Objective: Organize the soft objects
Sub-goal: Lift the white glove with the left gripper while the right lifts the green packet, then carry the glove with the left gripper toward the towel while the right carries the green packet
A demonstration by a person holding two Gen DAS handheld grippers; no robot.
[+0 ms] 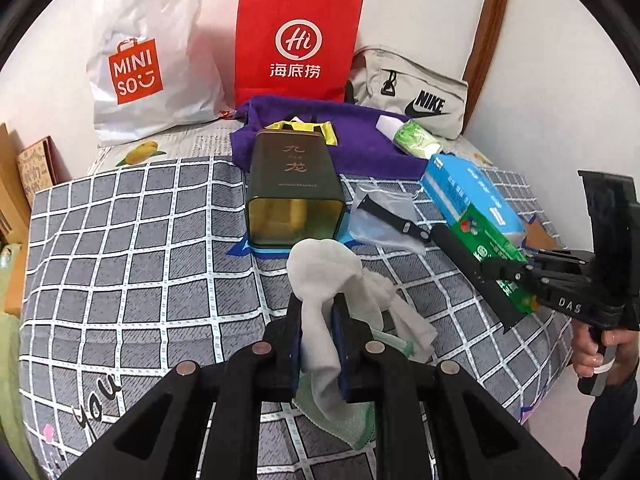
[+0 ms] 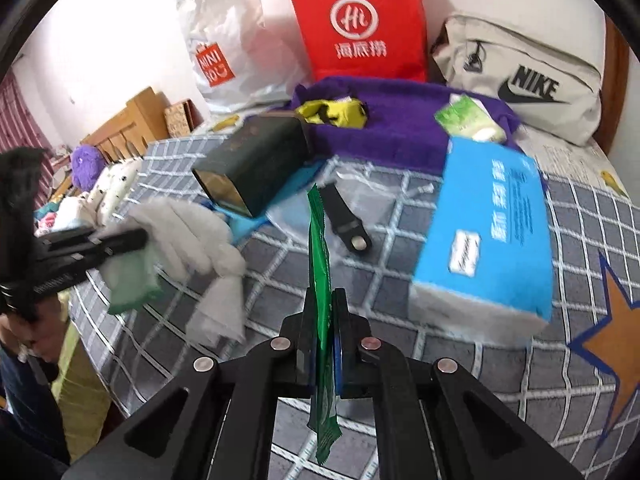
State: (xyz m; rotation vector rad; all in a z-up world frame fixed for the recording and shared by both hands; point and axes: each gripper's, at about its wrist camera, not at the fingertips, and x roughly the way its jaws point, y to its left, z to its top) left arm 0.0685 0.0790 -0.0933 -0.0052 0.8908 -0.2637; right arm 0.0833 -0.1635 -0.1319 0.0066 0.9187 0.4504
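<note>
1. We hold the left gripper (image 1: 318,316) clamped on a white cloth (image 1: 320,276), which drapes over its fingers above the checked bedsheet (image 1: 120,240).
2. Our right gripper (image 2: 323,312) pinches a green packet (image 2: 320,264) edge-on.
3. Ahead of the left fingers lies a dark tin (image 1: 294,188); a blue tissue pack (image 2: 488,224) sits right of the right gripper.

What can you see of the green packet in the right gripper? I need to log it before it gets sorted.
The green packet is a thin, flat, glossy foil-like pouch with a serrated bottom edge. Seen edge-on, it stands roughly upright, clamped near its middle by the right gripper, whose jaws are closed on it. It hangs in the air above the checked bedcover; only the blue pads seem to touch it. In the left wrist view its face bears white print.
</note>
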